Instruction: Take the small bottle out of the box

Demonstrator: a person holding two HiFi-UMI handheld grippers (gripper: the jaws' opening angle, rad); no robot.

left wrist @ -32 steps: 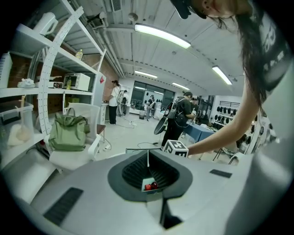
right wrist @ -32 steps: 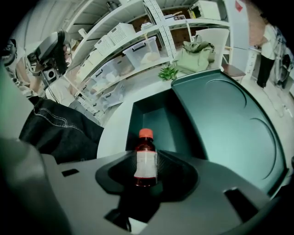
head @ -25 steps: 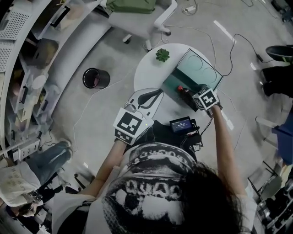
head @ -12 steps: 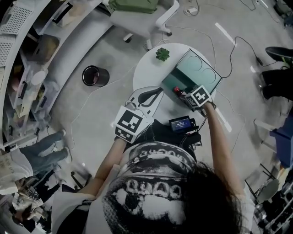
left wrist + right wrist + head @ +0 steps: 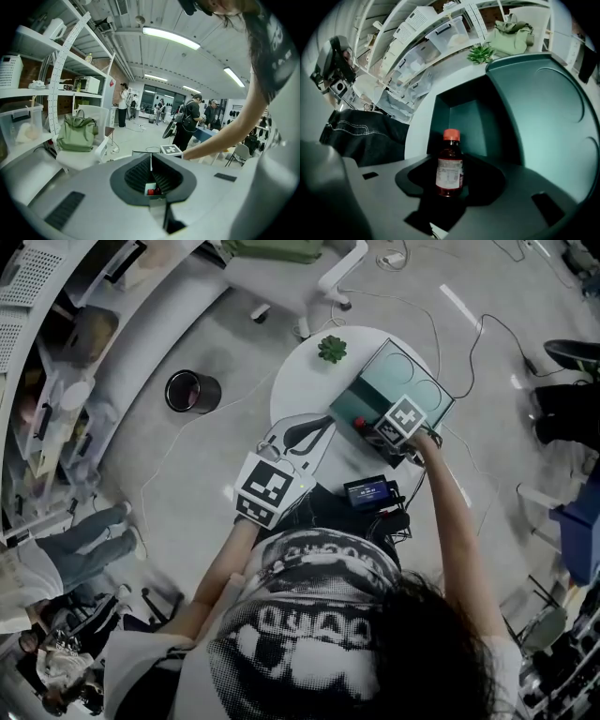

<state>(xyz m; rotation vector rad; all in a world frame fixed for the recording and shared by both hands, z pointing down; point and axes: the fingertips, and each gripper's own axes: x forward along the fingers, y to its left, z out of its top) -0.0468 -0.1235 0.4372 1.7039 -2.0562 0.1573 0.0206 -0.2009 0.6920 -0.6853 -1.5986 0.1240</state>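
Note:
The small brown bottle (image 5: pixel 450 171), with a red cap (image 5: pixel 360 423) and a white label, stands upright at the near edge of the open teal box (image 5: pixel 361 399). My right gripper (image 5: pixel 372 427) points steeply down at it. Its jaws (image 5: pixel 454 172) have just swung wide and eased in a little. They are open on both sides of the bottle, with dark gaps showing. The gripper body hides the bottle's foot. My left gripper (image 5: pixel 325 426) lies low over the table's near side, apart from the box. Its ridged pads (image 5: pixel 159 176) are shut together on nothing.
The box lid (image 5: pixel 417 381) stands open behind the tray on the round white table (image 5: pixel 300 390). A small green plant (image 5: pixel 332 350) sits at the table's far edge. A black device with a screen (image 5: pixel 368 491) is near my waist. A black bin (image 5: pixel 192 393), a chair and cables are on the floor.
My right gripper has shifted left toward the box's near edge and tipped further down, and now straddles the bottle. The left gripper has kept its place.

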